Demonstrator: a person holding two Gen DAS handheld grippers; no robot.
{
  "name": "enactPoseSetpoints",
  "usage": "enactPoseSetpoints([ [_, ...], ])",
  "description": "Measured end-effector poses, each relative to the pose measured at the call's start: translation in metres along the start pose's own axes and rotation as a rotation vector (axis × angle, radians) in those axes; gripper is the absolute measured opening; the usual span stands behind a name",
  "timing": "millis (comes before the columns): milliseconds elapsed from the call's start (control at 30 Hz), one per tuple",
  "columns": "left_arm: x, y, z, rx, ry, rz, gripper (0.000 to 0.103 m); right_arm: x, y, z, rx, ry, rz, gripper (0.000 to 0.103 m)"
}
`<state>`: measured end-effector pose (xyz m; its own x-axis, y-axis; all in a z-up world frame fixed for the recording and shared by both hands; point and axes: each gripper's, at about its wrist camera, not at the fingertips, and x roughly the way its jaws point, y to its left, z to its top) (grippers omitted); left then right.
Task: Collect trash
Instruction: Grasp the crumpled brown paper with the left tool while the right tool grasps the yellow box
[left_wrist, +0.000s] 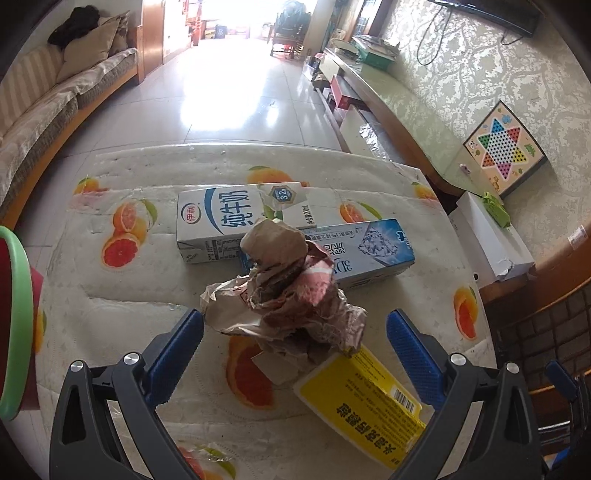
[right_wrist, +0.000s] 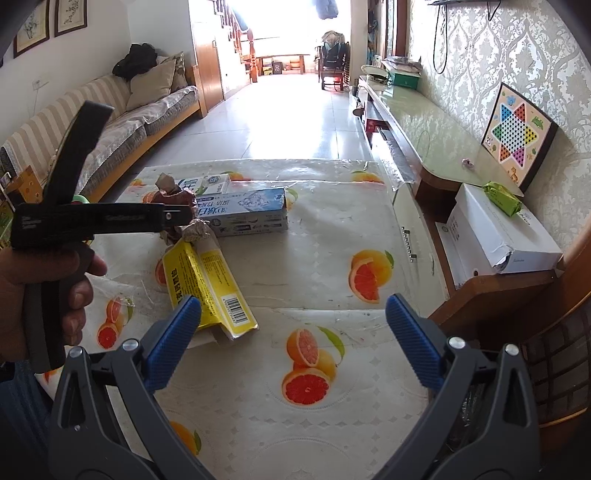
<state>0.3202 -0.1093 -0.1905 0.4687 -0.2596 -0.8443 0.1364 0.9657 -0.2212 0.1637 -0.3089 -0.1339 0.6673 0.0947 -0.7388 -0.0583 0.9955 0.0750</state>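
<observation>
A crumpled brown and pink paper wad (left_wrist: 284, 291) lies on the fruit-print tablecloth (left_wrist: 122, 295). My left gripper (left_wrist: 294, 326) is open, its blue pads on either side of the wad's near end. Behind the wad lie a white milk carton (left_wrist: 218, 221) and a blue toothpaste box (left_wrist: 369, 251). A yellow box (left_wrist: 365, 398) lies under the wad's near edge. In the right wrist view, my right gripper (right_wrist: 293, 314) is open and empty above the cloth, with the yellow box (right_wrist: 210, 284) just left of it, the toothpaste box (right_wrist: 251, 214) beyond, and the wad (right_wrist: 177, 206) partly hidden by the left tool.
A red bin with a green rim (left_wrist: 14, 325) stands at the table's left edge. A sofa (right_wrist: 110, 125) runs along the left wall. A long cabinet (right_wrist: 424, 129) with white boxes (right_wrist: 506, 232) and a checkers board (right_wrist: 517, 136) lines the right.
</observation>
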Motion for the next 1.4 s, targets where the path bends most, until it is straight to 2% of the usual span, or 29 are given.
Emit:
enactPoseSetpoints([
  [100, 0.015, 0.006, 0.002, -0.074, 0.017, 0.008, 0.094, 0.003, -0.003, -0.001, 0.013, 0.002, 0.009, 0.098],
  [233, 0.028, 0.017, 0.001, -0.154, 0.028, -0.016, 0.091, 0.007, -0.006, -0.004, 0.021, 0.011, 0.021, 0.098],
  [400, 0.031, 0.019, 0.0, -0.153, 0.035, -0.022, 0.062, 0.011, -0.008, -0.007, 0.028, 0.017, 0.028, 0.099],
  [433, 0.03, 0.019, 0.0, -0.147, 0.035, -0.023, 0.06, 0.011, -0.008, -0.008, 0.031, 0.019, 0.03, 0.099],
  [500, 0.025, 0.019, -0.001, -0.134, 0.033, -0.022, 0.047, 0.013, -0.007, -0.008, 0.035, 0.02, 0.032, 0.099],
  [533, 0.022, 0.019, -0.001, -0.126, 0.03, -0.017, 0.045, 0.013, -0.006, -0.008, 0.035, 0.021, 0.034, 0.099],
  [767, -0.009, 0.027, 0.0, -0.079, -0.016, -0.009, 0.039, 0.012, 0.011, -0.004, 0.009, 0.013, 0.052, 0.099],
  [1000, -0.072, 0.04, -0.005, 0.023, -0.127, 0.042, 0.039, 0.015, 0.033, 0.006, -0.046, 0.015, 0.065, 0.099],
  [1133, -0.104, 0.054, -0.012, 0.076, -0.158, 0.066, 0.039, 0.025, 0.055, 0.008, -0.115, 0.03, 0.053, 0.099],
  [1400, -0.151, 0.092, -0.03, 0.06, -0.211, 0.072, 0.039, 0.05, 0.1, 0.009, -0.249, 0.051, 0.017, 0.098],
])
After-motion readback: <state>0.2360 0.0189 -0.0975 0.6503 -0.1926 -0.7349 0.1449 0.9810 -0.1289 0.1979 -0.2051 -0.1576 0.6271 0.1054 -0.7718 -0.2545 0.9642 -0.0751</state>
